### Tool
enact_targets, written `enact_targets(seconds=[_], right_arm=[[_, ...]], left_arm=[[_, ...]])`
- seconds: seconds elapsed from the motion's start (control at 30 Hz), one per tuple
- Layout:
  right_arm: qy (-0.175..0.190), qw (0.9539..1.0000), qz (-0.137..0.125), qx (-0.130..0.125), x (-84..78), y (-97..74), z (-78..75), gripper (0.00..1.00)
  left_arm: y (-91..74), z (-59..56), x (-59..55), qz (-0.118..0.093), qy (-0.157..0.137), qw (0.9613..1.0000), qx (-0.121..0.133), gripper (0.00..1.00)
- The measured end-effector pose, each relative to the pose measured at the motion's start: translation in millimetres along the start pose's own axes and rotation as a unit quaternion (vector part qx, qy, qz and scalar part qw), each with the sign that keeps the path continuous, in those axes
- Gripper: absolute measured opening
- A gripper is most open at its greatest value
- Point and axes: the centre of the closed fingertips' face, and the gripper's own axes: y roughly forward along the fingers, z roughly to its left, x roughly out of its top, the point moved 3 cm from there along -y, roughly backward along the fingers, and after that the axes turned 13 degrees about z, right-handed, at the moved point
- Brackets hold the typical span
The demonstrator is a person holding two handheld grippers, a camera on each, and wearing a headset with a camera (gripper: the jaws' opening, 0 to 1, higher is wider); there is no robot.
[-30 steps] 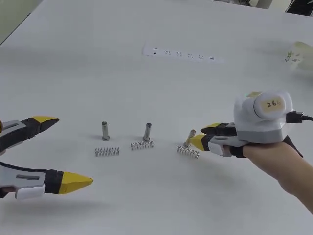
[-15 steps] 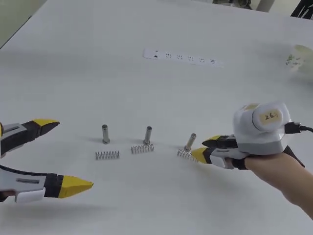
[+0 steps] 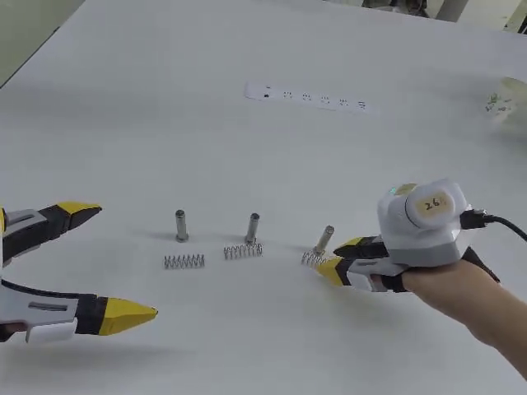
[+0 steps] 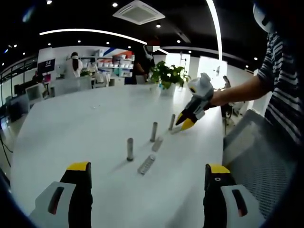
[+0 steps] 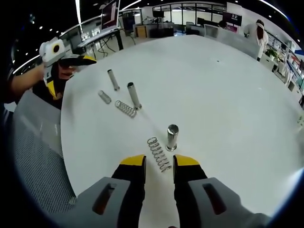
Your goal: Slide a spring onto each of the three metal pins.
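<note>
In the head view, the right gripper (image 3: 336,257) sat low on the table (image 3: 263,156), jaws narrowly parted, holding nothing. The rightmost spring (image 3: 311,258) lay flat just off its tips, long axis running toward them, at the foot of the upright rightmost pin (image 3: 324,239). The left gripper (image 3: 115,262) hung well apart, jaws wide and empty. In the left gripper view, the right gripper (image 4: 185,122) was plainly the nearer claw to that pin (image 4: 171,122). In the right gripper view, the spring (image 5: 158,153) pointed lengthwise away from the claw, its near end between the tips, seemingly ungripped, and the pin (image 5: 172,137) stood just beside its far end.
</note>
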Motion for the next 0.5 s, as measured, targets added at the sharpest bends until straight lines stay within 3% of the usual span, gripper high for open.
enact_targets(seconds=[0.5], right_arm=[[-0.035, 0.999, 0.027, -0.004, -7.2, 8.7, 6.0, 0.13]], left_arm=[[1.6, -1.9, -5.2, 0.011, 0.004, 0.9999, -0.001, 0.96]])
